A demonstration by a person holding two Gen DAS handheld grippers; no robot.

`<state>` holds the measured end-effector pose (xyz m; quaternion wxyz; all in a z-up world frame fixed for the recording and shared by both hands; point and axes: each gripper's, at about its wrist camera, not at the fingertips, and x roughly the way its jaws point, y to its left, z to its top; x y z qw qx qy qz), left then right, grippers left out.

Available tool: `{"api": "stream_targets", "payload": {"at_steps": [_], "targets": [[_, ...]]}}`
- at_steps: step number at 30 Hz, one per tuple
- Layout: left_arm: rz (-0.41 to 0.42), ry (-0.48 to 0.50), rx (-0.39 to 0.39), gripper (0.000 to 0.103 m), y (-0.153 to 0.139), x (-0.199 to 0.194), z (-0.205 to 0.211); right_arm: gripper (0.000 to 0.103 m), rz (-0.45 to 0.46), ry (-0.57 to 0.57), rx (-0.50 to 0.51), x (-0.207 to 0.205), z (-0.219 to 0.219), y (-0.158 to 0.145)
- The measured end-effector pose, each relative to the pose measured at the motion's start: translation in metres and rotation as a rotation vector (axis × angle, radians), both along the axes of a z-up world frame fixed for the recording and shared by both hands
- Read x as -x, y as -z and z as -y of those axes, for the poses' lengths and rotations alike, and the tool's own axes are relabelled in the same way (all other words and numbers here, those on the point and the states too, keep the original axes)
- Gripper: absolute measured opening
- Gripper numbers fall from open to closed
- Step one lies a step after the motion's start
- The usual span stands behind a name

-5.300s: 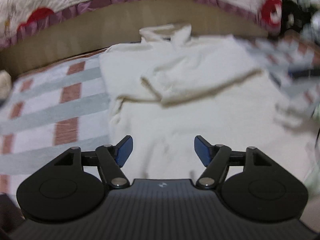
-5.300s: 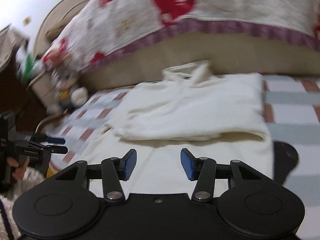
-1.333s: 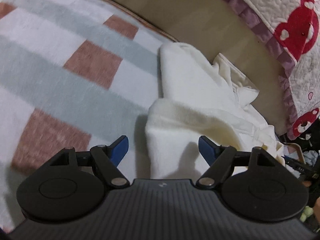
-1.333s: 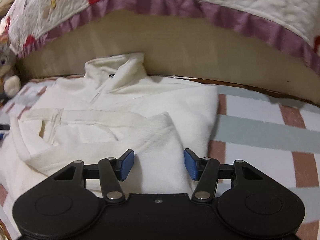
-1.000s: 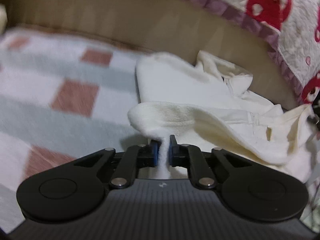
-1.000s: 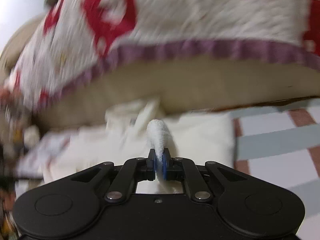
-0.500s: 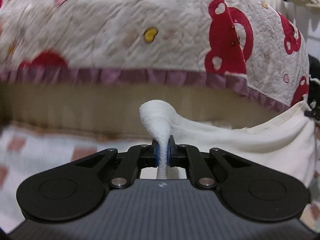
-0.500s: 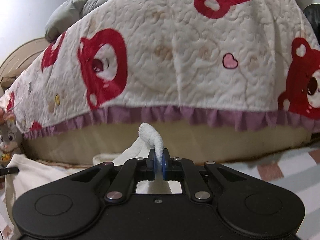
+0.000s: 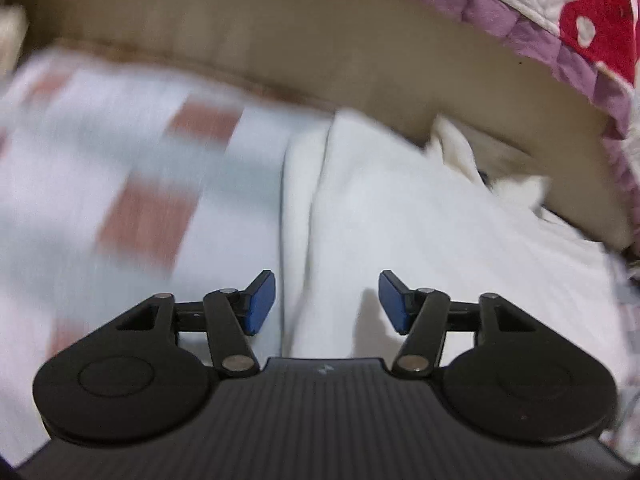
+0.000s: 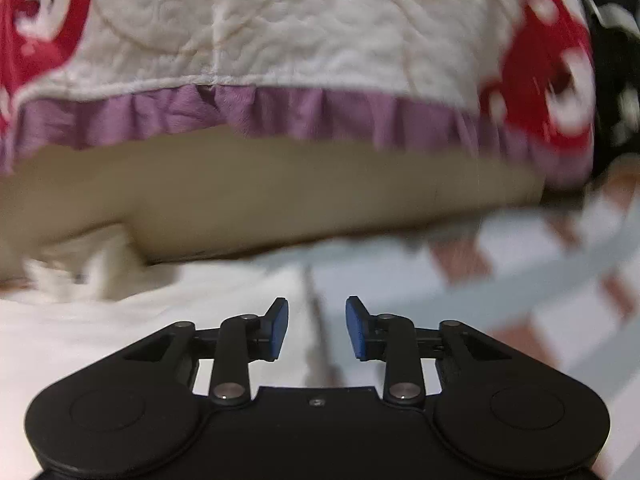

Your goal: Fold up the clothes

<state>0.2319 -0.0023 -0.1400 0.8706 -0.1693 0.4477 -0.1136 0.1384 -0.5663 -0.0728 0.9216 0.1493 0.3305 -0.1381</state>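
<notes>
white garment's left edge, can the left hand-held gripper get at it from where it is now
Probably yes. The left hand-held gripper is opening with nothing pinched, and the white garment lies flat on the checked blanket right ahead. Its left edge runs up between the blue pads with nothing over it.

The cream fleece garment [image 9: 420,240] lies folded flat on the checked blanket [image 9: 120,184], its collar [image 9: 460,152] toward the bed base [image 9: 320,48], edges blurred.
</notes>
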Motion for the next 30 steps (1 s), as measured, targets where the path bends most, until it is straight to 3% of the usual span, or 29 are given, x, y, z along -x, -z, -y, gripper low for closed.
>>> {"api": "stream_targets", "payload": {"at_steps": [3, 6, 9, 12, 15, 18, 19, 20, 24, 30], "targets": [[-0.098, -0.088, 0.160, 0.063, 0.007, 0.042, -0.022, 0.048, 0.025, -0.056, -0.147, 0.049, -0.009, 0.001], [-0.156, -0.174, 0.328, 0.070, 0.017, 0.073, -0.040, 0.056, 0.062, -0.019, -0.280, 0.104, -0.018, 0.007], [-0.253, -0.154, 0.447, 0.077, 0.037, 0.081, -0.039, 0.057, -0.029, 0.042, -0.265, 0.133, -0.026, 0.027], [-0.230, -0.113, 0.460, 0.077, 0.037, 0.088, -0.026, 0.057, -0.091, 0.072, -0.274, 0.151, -0.030, 0.045], [-0.191, -0.131, 0.493, 0.077, 0.037, 0.082, -0.012, 0.059, -0.012, 0.115, -0.439, 0.158, -0.023, 0.057], [-0.167, -0.196, 0.498, 0.077, 0.044, 0.078, -0.002, 0.063, -0.044, 0.169, -0.391, 0.149, -0.030, 0.066], [-0.162, -0.231, 0.496, 0.074, 0.047, 0.078, 0.000, 0.063, -0.020, 0.192, -0.414, 0.148, -0.029, 0.070], [-0.157, -0.266, 0.495, 0.078, 0.050, 0.078, 0.001, 0.063, 0.014, 0.215, -0.453, 0.148, -0.028, 0.073], [-0.052, -0.369, 0.397, 0.078, 0.042, 0.080, -0.002, 0.063, 0.150, 0.301, -0.615, 0.147, -0.021, 0.088], [-0.014, -0.433, 0.494, 0.077, 0.054, 0.079, -0.010, 0.072, 0.273, 0.393, -0.780, 0.144, -0.015, 0.107]]}}
